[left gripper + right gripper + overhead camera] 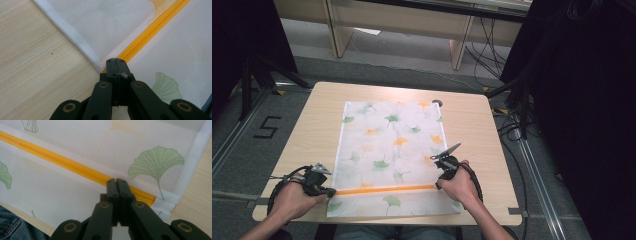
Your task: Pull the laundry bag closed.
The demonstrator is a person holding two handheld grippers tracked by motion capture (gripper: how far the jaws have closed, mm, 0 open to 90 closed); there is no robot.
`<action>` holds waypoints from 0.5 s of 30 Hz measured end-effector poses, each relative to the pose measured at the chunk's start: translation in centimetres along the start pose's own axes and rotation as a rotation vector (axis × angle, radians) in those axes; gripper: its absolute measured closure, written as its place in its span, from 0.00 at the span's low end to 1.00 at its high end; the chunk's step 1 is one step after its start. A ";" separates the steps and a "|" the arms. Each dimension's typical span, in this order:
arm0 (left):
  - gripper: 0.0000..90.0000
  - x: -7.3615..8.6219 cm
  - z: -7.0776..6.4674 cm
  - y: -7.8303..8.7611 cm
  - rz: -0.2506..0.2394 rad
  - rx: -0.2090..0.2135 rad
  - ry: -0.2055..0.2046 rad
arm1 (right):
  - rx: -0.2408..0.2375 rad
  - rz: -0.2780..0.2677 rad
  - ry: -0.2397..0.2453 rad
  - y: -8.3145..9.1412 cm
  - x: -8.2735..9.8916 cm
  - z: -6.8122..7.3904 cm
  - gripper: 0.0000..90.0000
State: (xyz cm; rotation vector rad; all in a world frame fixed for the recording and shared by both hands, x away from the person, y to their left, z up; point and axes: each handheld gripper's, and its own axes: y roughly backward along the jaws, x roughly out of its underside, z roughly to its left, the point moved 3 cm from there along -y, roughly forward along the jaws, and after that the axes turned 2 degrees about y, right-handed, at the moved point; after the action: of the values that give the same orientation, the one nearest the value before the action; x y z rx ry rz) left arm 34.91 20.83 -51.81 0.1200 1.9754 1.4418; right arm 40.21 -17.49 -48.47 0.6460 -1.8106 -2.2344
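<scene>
With its jaws pressed together on the near end of the orange zipper [150,30], the left gripper [116,65] seems to anchor the white leaf-print mesh bag [392,150] on the table [472,120], while the right gripper [116,185], also closed, pinches the zipper's far end, probably the pull.

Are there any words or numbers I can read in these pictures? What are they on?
"5" – a big black number marked on the grey floor, left of the wooden table.
The mesh zipper bag carries leaf pictures and an orange zipper, with no readable writing.
</scene>
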 end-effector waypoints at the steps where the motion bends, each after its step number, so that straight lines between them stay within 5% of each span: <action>1: 1.00 0.0 0.0 0.0 0.001 0.000 -0.001 | 0.001 -0.001 0.002 0.0 0.0 0.0 1.00; 15: 1.00 0.0 0.0 0.0 0.000 0.001 -0.001 | 0.012 0.006 0.011 0.1 0.2 -0.6 1.00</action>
State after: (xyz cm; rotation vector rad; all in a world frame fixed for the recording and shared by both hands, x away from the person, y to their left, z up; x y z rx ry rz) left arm 34.92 20.83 -51.82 0.1209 1.9748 1.4405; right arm 40.29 -18.14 -48.48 0.6538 -1.8195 -2.2135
